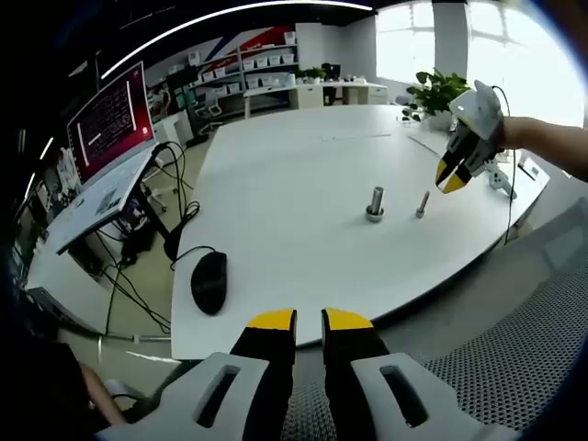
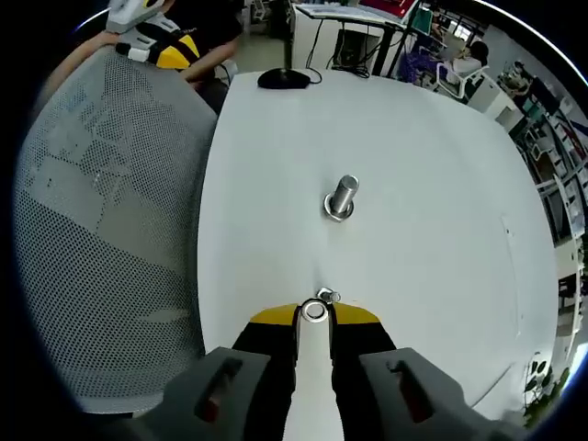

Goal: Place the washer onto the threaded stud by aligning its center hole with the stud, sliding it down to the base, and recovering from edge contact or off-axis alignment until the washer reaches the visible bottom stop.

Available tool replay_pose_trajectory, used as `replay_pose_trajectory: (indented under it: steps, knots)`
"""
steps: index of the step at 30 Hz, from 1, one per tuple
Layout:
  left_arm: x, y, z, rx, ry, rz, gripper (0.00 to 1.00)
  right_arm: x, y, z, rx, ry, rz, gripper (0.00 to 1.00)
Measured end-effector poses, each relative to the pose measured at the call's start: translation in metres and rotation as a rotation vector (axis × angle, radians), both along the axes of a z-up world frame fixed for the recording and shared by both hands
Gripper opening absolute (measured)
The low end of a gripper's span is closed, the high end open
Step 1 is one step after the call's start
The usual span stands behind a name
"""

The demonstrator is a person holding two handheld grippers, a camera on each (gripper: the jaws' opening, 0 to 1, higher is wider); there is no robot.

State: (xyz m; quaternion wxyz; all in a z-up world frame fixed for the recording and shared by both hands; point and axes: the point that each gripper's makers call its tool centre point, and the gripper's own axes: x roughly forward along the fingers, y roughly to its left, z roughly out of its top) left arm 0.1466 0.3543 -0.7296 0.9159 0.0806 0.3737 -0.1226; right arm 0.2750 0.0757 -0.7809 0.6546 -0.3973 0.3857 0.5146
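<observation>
A short threaded stud (image 1: 375,204) (image 2: 342,197) stands upright on its wide base on the white table (image 1: 294,184). A small silver washer (image 2: 314,310) sits pinched between the yellow fingertips of my right gripper (image 2: 314,314), which is shut on it. That gripper (image 1: 454,175) hovers above the table, to the right of the stud and clear of it. Just past its tips a small bolt (image 2: 327,296) (image 1: 422,204) stands on the table. My left gripper (image 1: 309,322) is held back over the table's near edge, its jaws close together with nothing between them.
A black mouse (image 1: 209,280) (image 2: 283,80) lies near the table's edge. A grey mesh chair (image 2: 110,184) (image 1: 524,340) stands beside the table. A monitor (image 1: 115,119) and cables sit on a side desk, and a plant (image 1: 436,92) grows at the far end.
</observation>
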Motion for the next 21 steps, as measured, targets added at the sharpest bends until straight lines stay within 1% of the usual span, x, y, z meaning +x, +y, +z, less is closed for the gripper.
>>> replay_pose_trajectory:
  steps: [3, 7, 12, 15, 21]
  knots:
    - [0.000, 0.000, 0.000, 0.001, 0.001, -0.001, 0.08, 0.003, 0.001, 0.000, -0.003, -0.007, 0.000, 0.14]
    - [0.000, 0.000, 0.000, 0.001, 0.001, -0.002, 0.08, 0.010, 0.000, -0.006, -0.036, -0.031, 0.017, 0.14]
    - [0.001, 0.000, 0.000, 0.000, 0.000, 0.000, 0.08, 0.015, 0.001, -0.016, -0.029, -0.017, 0.010, 0.14]
    - [0.001, 0.000, 0.000, 0.000, 0.000, 0.001, 0.08, 0.017, 0.000, -0.022, -0.042, -0.021, 0.014, 0.14]
    - [0.001, 0.000, 0.001, -0.001, -0.001, 0.003, 0.08, 0.021, 0.001, -0.025, -0.030, -0.017, -0.003, 0.14]
